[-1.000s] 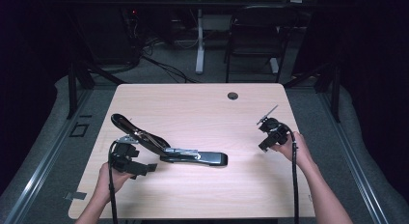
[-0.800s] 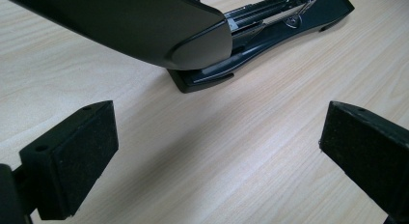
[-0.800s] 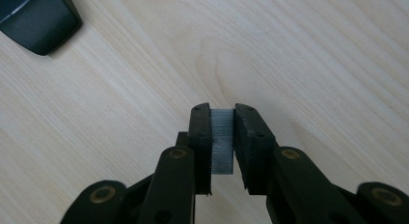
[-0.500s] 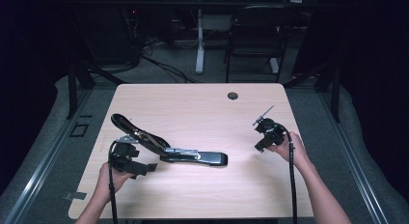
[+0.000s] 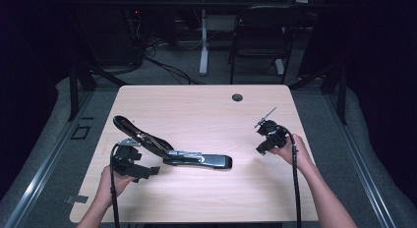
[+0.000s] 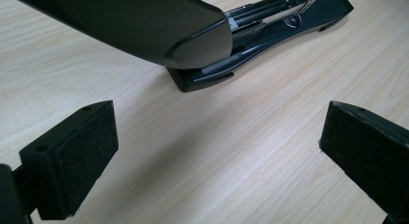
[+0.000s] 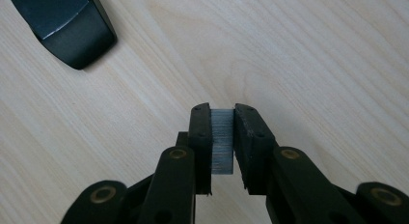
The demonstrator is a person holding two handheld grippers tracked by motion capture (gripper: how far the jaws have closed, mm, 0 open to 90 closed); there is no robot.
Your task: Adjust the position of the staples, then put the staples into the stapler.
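The stapler (image 5: 172,152) lies opened at centre-left of the counter (image 5: 206,115), left tongs (image 6: 217,151) gaping empty beside it, while right tongs (image 7: 223,137) pinch a staple strip (image 7: 222,142), which next needs carrying into the magazine.

Open stapler (image 5: 169,152) blocks table (image 5: 206,110) centre-left; bare wood elsewhere

We find no text, label, brand, number or sign that can be read anywhere in these views. The black stapler (image 5: 196,159) lying opened on the wooden table (image 5: 206,115) carries no legible marking on its lid or base, and the strip of staples (image 7: 222,142) shows bare metal with nothing printed on it.
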